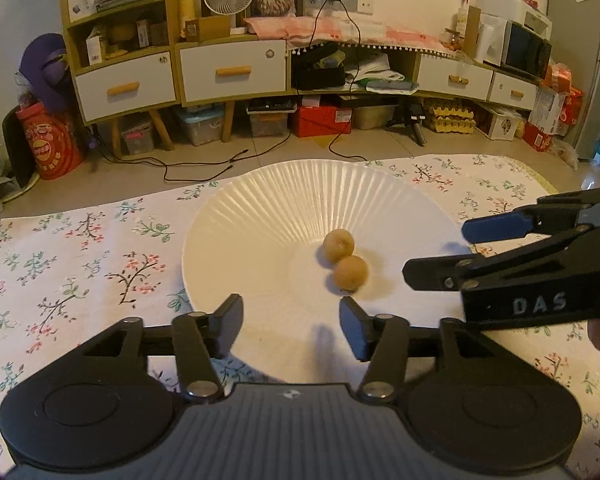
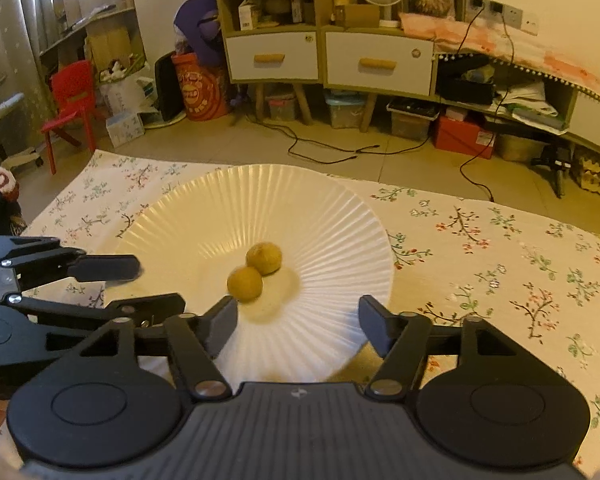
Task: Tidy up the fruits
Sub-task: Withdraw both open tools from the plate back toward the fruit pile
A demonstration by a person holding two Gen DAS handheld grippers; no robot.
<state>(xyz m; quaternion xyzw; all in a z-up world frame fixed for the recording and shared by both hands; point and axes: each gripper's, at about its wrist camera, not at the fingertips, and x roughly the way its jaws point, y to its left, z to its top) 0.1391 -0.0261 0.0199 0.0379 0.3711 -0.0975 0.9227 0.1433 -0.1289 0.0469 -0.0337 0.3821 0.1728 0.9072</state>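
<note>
Two small round fruits sat on one big white plate (image 1: pixel 236 232). Both were yellow-brown. The far fruit (image 1: pixel 339 245) and the near fruit (image 1: pixel 351 273) touched each other, side by side, near the middle of the plate. The plate had ribs that fanned out all around its rim. It lay on one cloth with flowers (image 1: pixel 72 264) printed on it.

Two grippers were there, one in each hand. The left gripper (image 1: pixel 291 318) hung low over the near edge of the plate, and its jaws stood apart with nothing between them. The near fruit lay just past its right finger (image 1: pixel 354 328), a little beyond the tip, not touching it. The far fruit was farther on, behind the near one.

The right gripper (image 2: pixel 296 320) also had its jaws apart, and it held nothing. In its own view the near fruit (image 2: pixel 244 283) lay just ahead of its left finger (image 2: pixel 222 326), very close to the tip. Whether they touched could not be told. The far fruit (image 2: pixel 264 258) sat a bit farther on and to the right.

From the left view, the right gripper (image 1: pixel 436 254) came in from the right side, with its tips near the two fruits but apart from them. The left gripper (image 2: pixel 140 284) reached in from the left side of the right view.
</note>
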